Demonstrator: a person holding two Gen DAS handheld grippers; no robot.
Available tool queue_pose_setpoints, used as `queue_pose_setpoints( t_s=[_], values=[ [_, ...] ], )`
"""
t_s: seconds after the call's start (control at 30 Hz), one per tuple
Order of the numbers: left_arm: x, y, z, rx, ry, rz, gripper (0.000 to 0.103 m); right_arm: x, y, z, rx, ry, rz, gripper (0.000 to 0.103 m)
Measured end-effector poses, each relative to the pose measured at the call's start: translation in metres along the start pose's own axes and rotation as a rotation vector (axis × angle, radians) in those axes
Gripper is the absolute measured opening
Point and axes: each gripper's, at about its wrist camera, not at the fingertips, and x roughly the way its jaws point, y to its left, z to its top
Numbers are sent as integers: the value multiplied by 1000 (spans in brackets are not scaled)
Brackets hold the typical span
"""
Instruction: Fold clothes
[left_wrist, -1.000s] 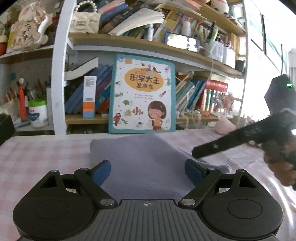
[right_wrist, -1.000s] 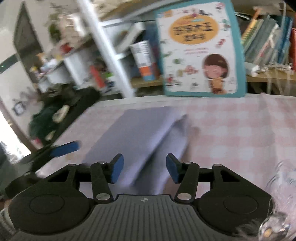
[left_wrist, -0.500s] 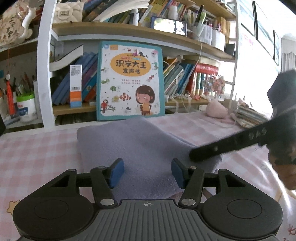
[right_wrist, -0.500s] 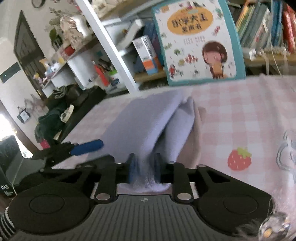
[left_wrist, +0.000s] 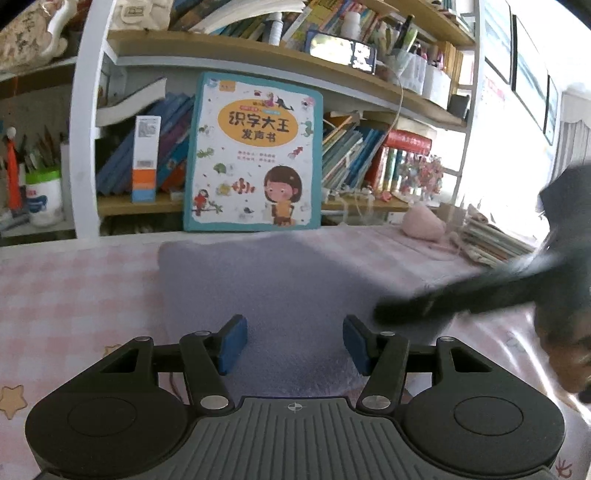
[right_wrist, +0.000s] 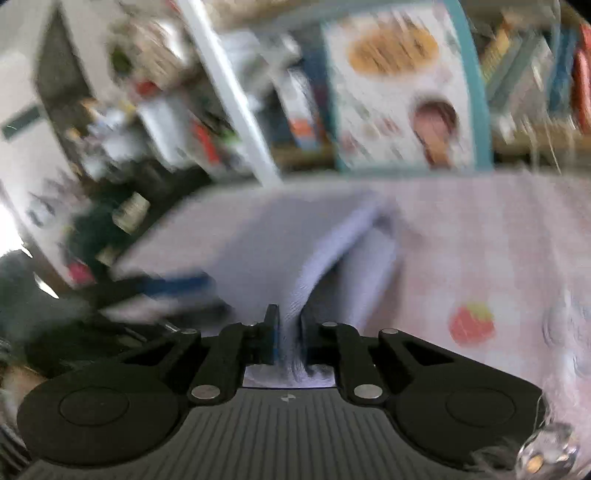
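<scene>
A folded lavender-grey cloth (left_wrist: 288, 280) lies on the pink checked tablecloth (left_wrist: 74, 288). My left gripper (left_wrist: 294, 343) is open, its blue pads either side of the cloth's near edge, low over it. In the right wrist view, my right gripper (right_wrist: 288, 334) is shut on the cloth's (right_wrist: 258, 236) near right corner and lifts the top layers, which open in a fold. The right gripper also shows blurred at the right of the left wrist view (left_wrist: 443, 299). The left gripper shows blurred at the left of the right wrist view (right_wrist: 173, 284).
A children's book (left_wrist: 255, 158) leans upright against a full bookshelf (left_wrist: 258, 51) right behind the cloth. A pink object (left_wrist: 421, 221) and stacked papers (left_wrist: 491, 243) sit at the far right of the table.
My right gripper has closed on the cloth's corner and now raises it, moving fast. My left gripper has come lower and nearer the cloth's edge, jaws a little narrower than a second ago.
</scene>
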Motion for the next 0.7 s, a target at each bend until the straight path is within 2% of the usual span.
queue_pose_setpoints(
  t_s=[0.1, 0.27, 0.3, 0.33, 0.37, 0.43, 0.5, 0.53, 0.6, 0.7],
  values=[
    [1, -7, -1, 45, 7, 27, 58, 6, -20, -8, 121, -6, 60, 10],
    [-11, -12, 4, 83, -24, 68, 58, 0, -5, 0, 64, -25, 45, 16],
    [-15, -10, 6, 80, -38, 73, 58, -1, -6, 4, 71, -43, 52, 19],
    [-17, -7, 7, 67, -43, 76, 57, -3, -6, 7, 76, -60, 58, 27],
    [-18, -4, 8, 49, -44, 77, 54, -3, -7, 11, 79, -73, 59, 31],
    [-19, 2, 7, 14, -31, 61, 32, -4, -9, 18, 85, -99, 58, 35],
    [-16, 5, 3, 4, -7, 52, 32, 1, -10, 23, 90, -88, 46, 35],
    [-14, 5, 1, 2, 6, 49, 31, 6, -11, 25, 95, -78, 40, 31],
    [-11, 4, -3, 9, 9, 46, 31, 7, -9, 22, 95, -80, 31, 14],
    [-11, 6, -6, -11, 13, 34, 31, 1, -3, 17, 82, -116, 31, 11]
  ],
)
